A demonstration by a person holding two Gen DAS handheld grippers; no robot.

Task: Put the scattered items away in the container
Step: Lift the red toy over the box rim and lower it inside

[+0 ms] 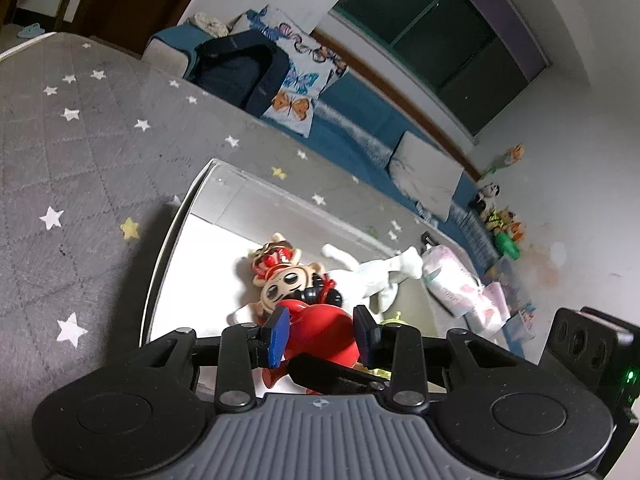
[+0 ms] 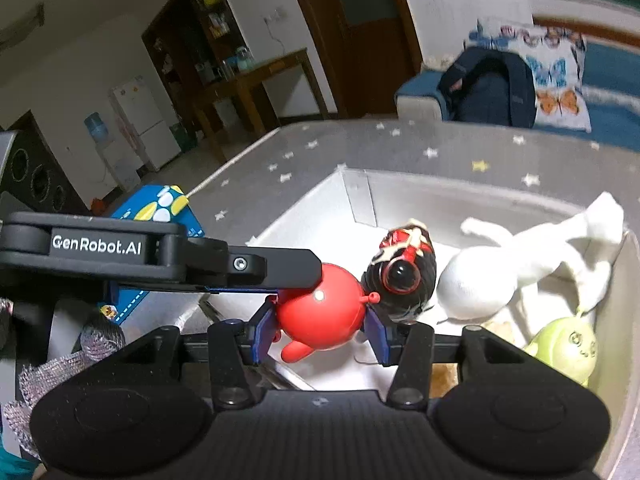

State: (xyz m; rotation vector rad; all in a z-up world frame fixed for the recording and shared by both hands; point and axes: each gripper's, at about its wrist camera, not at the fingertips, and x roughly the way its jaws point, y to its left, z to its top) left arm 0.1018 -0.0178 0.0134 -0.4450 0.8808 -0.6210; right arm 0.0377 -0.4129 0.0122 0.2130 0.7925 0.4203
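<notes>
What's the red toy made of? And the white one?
The red toy looks like hard glossy plastic: smooth, with a bright glint. The white toy looks matte, maybe plastic or resin; it shows no shine, so I can't be sure.

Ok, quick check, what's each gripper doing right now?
Left gripper: pads on either side of the red toy, apparently shut on it.
Right gripper: likewise closed around the same red toy, over the box.
</notes>
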